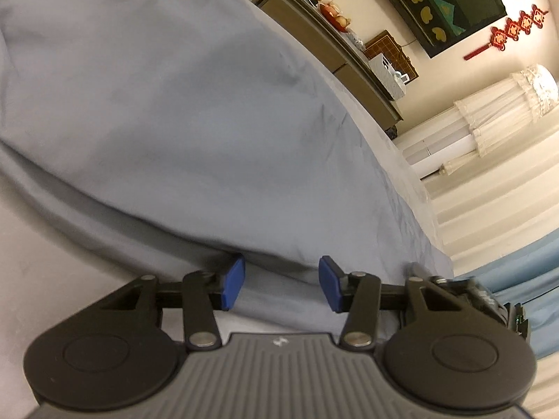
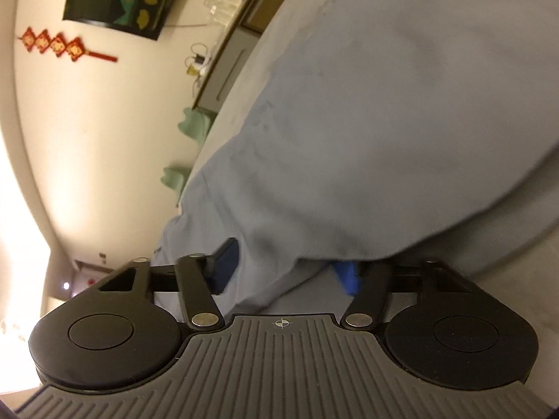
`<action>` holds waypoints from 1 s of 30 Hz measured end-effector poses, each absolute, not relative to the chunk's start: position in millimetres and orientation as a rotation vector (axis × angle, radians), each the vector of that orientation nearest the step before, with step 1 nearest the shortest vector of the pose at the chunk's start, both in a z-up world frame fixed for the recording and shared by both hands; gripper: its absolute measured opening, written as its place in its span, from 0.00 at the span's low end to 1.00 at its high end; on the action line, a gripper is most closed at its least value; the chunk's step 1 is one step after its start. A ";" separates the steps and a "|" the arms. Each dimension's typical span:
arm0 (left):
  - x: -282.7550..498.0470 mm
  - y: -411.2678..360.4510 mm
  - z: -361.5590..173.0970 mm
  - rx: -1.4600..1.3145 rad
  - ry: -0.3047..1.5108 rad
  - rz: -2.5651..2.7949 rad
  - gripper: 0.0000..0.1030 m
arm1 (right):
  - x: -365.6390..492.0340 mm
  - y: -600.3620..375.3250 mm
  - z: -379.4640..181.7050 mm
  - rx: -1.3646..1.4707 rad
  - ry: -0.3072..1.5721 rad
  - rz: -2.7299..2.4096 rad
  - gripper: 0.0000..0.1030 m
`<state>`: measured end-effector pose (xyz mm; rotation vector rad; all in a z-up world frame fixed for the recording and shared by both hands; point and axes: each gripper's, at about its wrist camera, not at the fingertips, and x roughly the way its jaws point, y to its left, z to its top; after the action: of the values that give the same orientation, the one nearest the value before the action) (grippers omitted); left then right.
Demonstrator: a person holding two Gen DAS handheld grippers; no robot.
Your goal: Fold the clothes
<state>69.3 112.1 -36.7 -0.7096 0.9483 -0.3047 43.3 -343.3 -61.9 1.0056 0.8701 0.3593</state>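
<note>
Grey-blue garment lies spread ahead of both sets of fingers, on the pale bed surface. My left gripper stands part open, the hem just beyond its blue pads — nothing gripped. My right gripper straddles a corner fold, cloth between the pads; pressing or not, I cannot tell. Both sit at the near edge, likely for a fold away from me.

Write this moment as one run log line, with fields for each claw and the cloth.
left claw: open, at cloth edge | right claw: open, cloth edge between pads | grey-blue cloth: spread out, unfolded
</note>
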 end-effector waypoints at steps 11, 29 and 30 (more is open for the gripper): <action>59.1 116.6 -44.0 -0.839 0.973 -0.321 0.56 | -8.4 -319.4 -50.5 0.532 0.861 0.383 0.02; -14.8 134.5 -56.9 -0.828 0.939 -0.323 0.05 | -14.7 -387.7 -56.5 0.859 0.813 0.340 0.55; -12.6 135.7 -57.2 -0.840 0.938 -0.315 0.05 | -17.8 -393.6 -54.8 0.869 0.800 0.302 0.59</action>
<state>-12.6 135.7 -57.2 -0.8402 0.9383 -0.3149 -17.8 -393.6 -54.8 0.8688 0.8001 0.3020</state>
